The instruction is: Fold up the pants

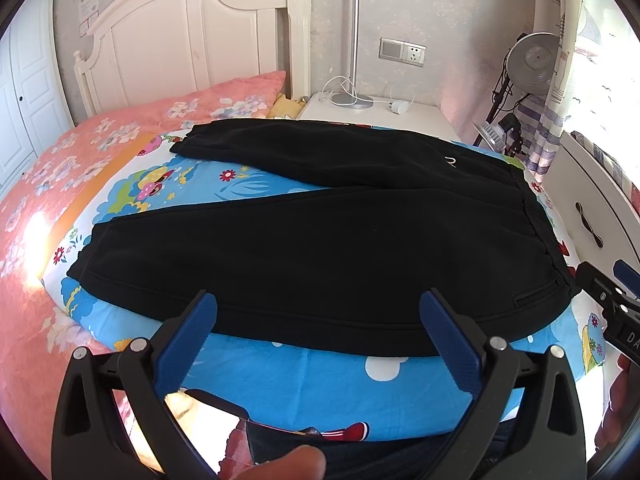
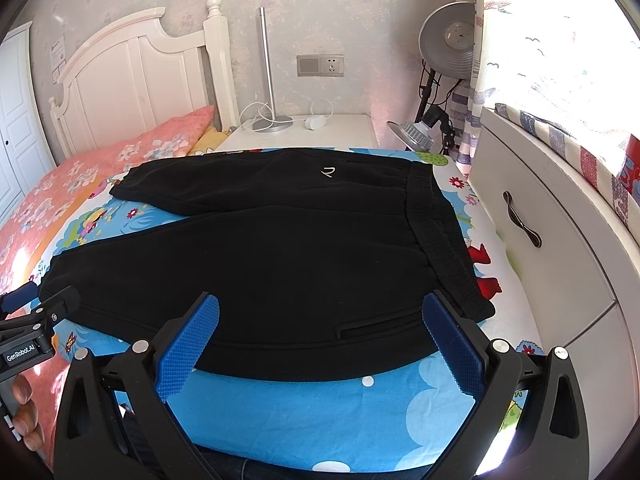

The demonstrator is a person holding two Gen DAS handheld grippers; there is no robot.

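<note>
Pants [image 1: 320, 240] flat on the bed [image 1: 304, 384], legs spread left, waistband right. Left hand-held gripper [image 1: 318, 312] and right hand-held gripper [image 2: 320, 312]: jaws wide apart, nothing held, at near hem. Only right view shows the drawer [image 2: 524, 220] handle fully, a white logo [image 2: 329, 171] clearly, and "GenRobot.AI" on the left unit. Left view: partial "DA" on the right unit.

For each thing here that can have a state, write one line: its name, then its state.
Pants: unfolded, spread flat, legs apart.
Left claw: open, empty.
Right claw: open, empty.
Drawer: closed.
Round lamp: not visibly lit.
</note>
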